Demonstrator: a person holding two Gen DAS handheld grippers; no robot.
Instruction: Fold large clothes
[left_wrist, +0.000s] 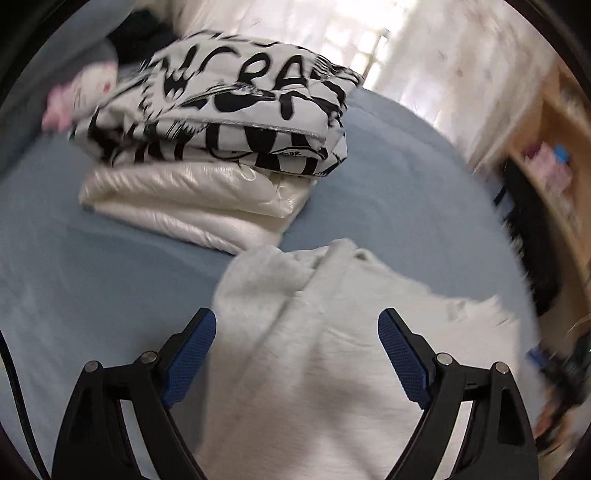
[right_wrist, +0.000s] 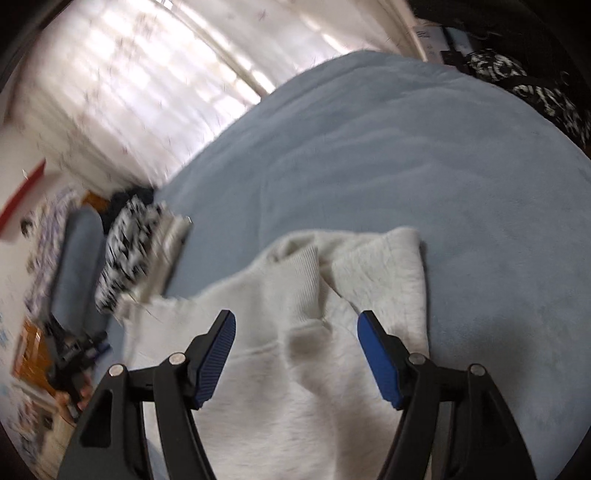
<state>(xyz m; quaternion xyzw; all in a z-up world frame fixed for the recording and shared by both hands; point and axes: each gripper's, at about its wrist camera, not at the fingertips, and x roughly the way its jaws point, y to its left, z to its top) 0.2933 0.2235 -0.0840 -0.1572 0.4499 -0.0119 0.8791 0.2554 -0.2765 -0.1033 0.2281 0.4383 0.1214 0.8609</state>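
On the pale blue bed cover (left_wrist: 92, 266) lies a light grey sweatshirt (left_wrist: 317, 362), soft and fleecy, its surface faintly mottled and rumpled into broad folds. From the left wrist view it runs away from the camera as a long bundled shape, with a thick rolled fold at its far end and a ragged, blurred edge trailing off to the right. The left gripper (left_wrist: 296, 328) hangs above the cloth with its jaws spread wide; the blue ribbed pads (left_wrist: 192, 354) stand on either side of the garment and close on nothing. From the right wrist view the same sweatshirt (right_wrist: 295, 387) shows a ribbed band (right_wrist: 295, 280), a cuff or hem, I cannot tell which, lying across its upper part, with a flatter flap spread out to the right of it. The right gripper (right_wrist: 296, 325) is likewise wide open over the cloth, with no fabric between its pads. Beyond the sweatshirt, farther up the bed, sits a stack of folded items: a white one with bold black lettering (left_wrist: 229, 110) on top of a glossy cream-white one (left_wrist: 192, 195). Both views are smeared by motion blur, most strongly at the edges, where a wooden shelf (left_wrist: 554, 147) shows at the right.
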